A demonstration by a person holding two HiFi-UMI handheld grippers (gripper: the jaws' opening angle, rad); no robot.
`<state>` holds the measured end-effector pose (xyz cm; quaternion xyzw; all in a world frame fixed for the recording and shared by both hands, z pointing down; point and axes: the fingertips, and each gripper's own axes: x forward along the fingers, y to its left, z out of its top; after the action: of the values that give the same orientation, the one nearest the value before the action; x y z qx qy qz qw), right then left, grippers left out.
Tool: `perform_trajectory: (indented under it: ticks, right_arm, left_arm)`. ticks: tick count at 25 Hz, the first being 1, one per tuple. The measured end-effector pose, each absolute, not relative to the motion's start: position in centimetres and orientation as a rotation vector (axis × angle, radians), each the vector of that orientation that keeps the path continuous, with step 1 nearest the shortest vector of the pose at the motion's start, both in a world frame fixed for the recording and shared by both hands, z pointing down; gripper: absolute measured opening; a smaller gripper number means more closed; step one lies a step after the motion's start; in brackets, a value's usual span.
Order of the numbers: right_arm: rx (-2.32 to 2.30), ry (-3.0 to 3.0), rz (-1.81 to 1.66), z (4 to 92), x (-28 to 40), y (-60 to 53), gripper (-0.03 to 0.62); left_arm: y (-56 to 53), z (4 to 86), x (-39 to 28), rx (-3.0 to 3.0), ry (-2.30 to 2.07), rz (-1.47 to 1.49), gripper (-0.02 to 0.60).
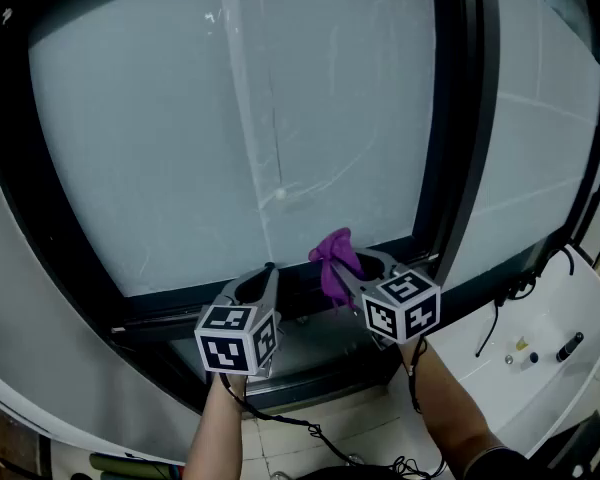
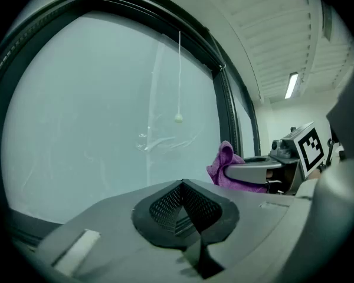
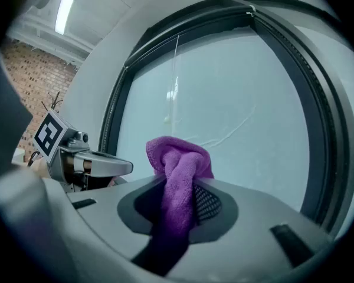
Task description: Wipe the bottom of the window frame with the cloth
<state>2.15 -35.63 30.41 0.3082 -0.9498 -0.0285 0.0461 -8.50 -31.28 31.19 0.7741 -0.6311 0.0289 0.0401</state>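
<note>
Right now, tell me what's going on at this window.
A person stands at the window with a hand-held gripper in each hand. The right hand-held gripper is shut on a purple cloth, held up near the bottom frame. The left hand-held gripper is shut and empty beside it. Whether the cloth touches the bottom frame can't be told.

Two grippers: left gripper (image 2: 183, 208), right gripper (image 1: 358, 270). Two marker cubes (image 1: 235, 338) (image 1: 405, 308), one on each. One purple cloth (image 1: 335, 258), in the right one. Two glass panes side by side in one dark window frame (image 1: 180, 313): big pane (image 1: 230, 118), side pane (image 1: 540, 138). One thin cord (image 1: 273, 118) with one small bead (image 1: 280, 195). Two bare arms (image 1: 220, 428) (image 1: 460, 418). One long ceiling light (image 2: 292, 85).
</note>
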Motion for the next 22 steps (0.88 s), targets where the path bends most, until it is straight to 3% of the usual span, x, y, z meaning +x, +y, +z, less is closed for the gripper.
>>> perform_trajectory:
  ticks: [22]
  right_arm:
    - [1.256, -2.687, -0.148, 30.6, 15.7, -45.2, 0.095]
  left_arm:
    - [-38.1, 33.7, 2.7, 2.488, -1.71, 0.14, 0.002]
